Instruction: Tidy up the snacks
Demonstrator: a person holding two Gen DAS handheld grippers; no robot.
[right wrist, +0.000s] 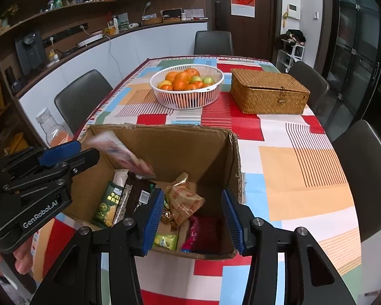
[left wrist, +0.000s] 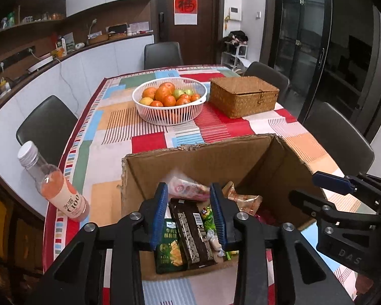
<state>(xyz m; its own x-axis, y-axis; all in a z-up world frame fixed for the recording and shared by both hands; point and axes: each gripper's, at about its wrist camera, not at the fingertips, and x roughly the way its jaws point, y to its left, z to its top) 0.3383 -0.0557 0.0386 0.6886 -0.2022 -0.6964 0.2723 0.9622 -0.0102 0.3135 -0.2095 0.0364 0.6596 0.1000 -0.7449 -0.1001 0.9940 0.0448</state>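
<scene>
Both grippers hang over the open cardboard box (left wrist: 190, 162) that stands near the front edge of the table (left wrist: 149, 139), looking down and forward into it. The left gripper (left wrist: 188, 216) is over the box's left half; its blue pads are parted to a middling gap, and nothing is pinched between them. In the right wrist view it shows from the side at the box's left wall, with the person's fingers (right wrist: 22, 259) under its body. The right gripper (right wrist: 193, 221) hovers over the box's right half with its jaws spread wide — empty too.

A pink snack packet (left wrist: 188, 185) is blurred in both views, off the pads, tilted with its long axis running from the box's upper left wall down toward the middle. On the box floor, a green packet (left wrist: 169, 246) and a dark brown bar (left wrist: 191, 231) lie side by side along the left wall, long axes pointing toward the far wall. A tan crinkled packet (right wrist: 184, 198) sits toward the middle, a red one (right wrist: 203, 231) in the right near corner.

Beyond the box — a white fruit basket (left wrist: 170, 117) mid-table and a lidded wicker box (left wrist: 243, 96) at the right edge. A tilted drink bottle (left wrist: 56, 185) is at the left edge.
</scene>
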